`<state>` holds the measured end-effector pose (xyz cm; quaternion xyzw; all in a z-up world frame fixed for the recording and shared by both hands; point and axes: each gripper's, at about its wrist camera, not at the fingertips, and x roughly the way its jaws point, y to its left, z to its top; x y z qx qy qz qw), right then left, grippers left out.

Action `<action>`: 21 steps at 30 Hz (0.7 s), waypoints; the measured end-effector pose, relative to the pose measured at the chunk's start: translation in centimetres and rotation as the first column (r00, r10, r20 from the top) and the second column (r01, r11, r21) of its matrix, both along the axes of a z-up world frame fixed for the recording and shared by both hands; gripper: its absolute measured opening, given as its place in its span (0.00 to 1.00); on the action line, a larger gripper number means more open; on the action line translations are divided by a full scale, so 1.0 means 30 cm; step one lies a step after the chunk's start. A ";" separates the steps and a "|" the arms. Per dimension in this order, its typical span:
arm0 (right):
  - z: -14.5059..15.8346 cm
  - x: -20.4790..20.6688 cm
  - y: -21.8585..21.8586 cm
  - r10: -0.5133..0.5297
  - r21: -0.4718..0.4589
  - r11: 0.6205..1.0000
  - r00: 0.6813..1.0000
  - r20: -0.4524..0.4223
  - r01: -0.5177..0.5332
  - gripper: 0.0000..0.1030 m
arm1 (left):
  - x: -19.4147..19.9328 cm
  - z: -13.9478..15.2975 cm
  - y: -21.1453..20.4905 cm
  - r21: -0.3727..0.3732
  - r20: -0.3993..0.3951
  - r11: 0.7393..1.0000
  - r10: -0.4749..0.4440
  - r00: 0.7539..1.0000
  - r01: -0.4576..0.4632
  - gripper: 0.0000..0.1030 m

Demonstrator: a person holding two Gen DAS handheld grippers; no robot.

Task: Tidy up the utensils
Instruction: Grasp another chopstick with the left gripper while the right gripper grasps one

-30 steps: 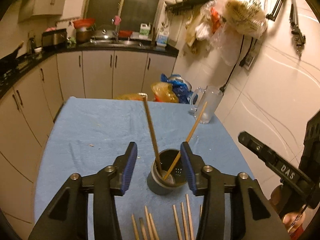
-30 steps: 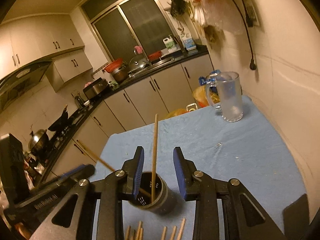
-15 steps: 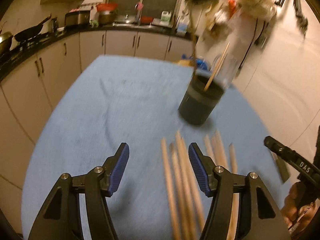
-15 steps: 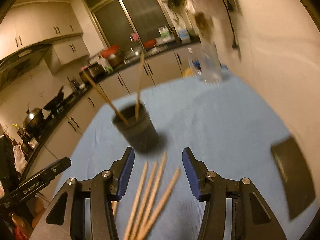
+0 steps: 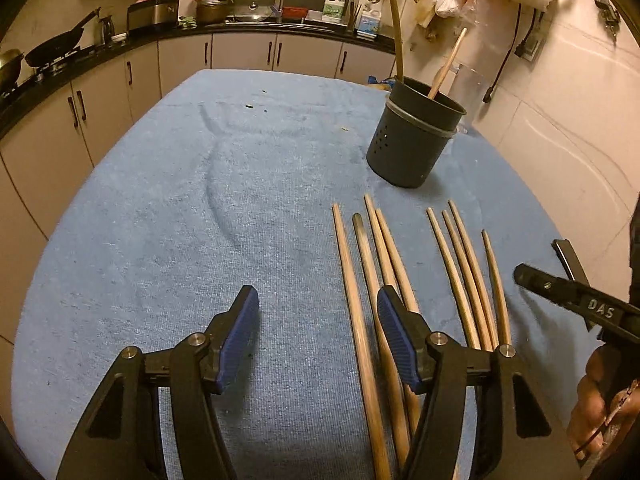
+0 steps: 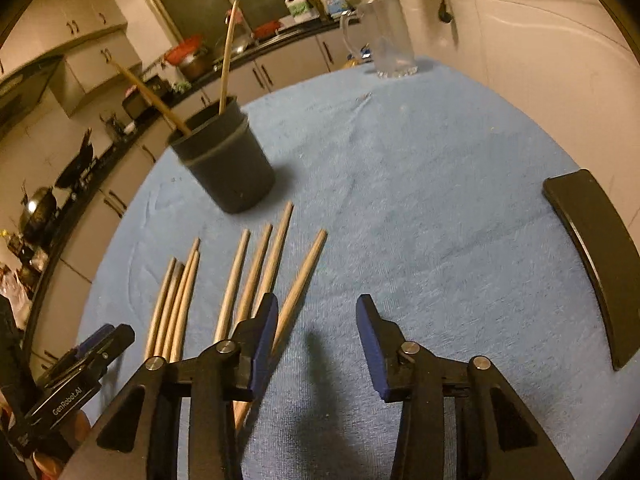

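Observation:
A dark grey utensil cup [image 5: 412, 136] stands on the blue cloth [image 5: 200, 220] with two wooden chopsticks [image 5: 444, 68] leaning in it; it also shows in the right wrist view [image 6: 226, 164]. Several loose chopsticks [image 5: 362, 292] lie side by side in front of the cup, also in the right wrist view [image 6: 248, 280]. My left gripper [image 5: 318, 338] is open and empty, low over the cloth, its right finger over the left group. My right gripper [image 6: 318, 344] is open and empty, just right of the sticks.
A glass mug [image 6: 390, 44] stands at the far end near the wall. A flat black object [image 6: 596, 256] lies at the cloth's right edge. Kitchen cabinets [image 5: 120, 92] and a counter run behind and to the left.
Both grippers have pulled back from the cup toward the near edge and opened wider. The two chopsticks stay in the cup, and the loose chopsticks now lie in full view.

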<state>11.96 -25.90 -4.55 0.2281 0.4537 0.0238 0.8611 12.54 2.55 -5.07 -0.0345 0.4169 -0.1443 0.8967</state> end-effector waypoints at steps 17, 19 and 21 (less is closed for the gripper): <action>-0.029 0.081 0.064 0.063 -0.234 0.968 0.990 -0.124 -0.091 0.11 | 0.030 -0.007 -0.022 0.050 -0.052 0.999 0.004 0.999 -0.002 0.59; -0.038 0.074 0.026 0.043 -0.227 0.971 0.990 -0.132 -0.072 0.11 | 0.049 -0.015 -0.038 0.069 -0.083 0.998 0.002 0.997 0.003 0.59; -0.041 0.068 0.004 0.039 -0.204 0.977 0.991 -0.128 -0.065 0.11 | 0.071 -0.025 -0.053 0.080 -0.107 0.997 0.002 0.994 0.006 0.53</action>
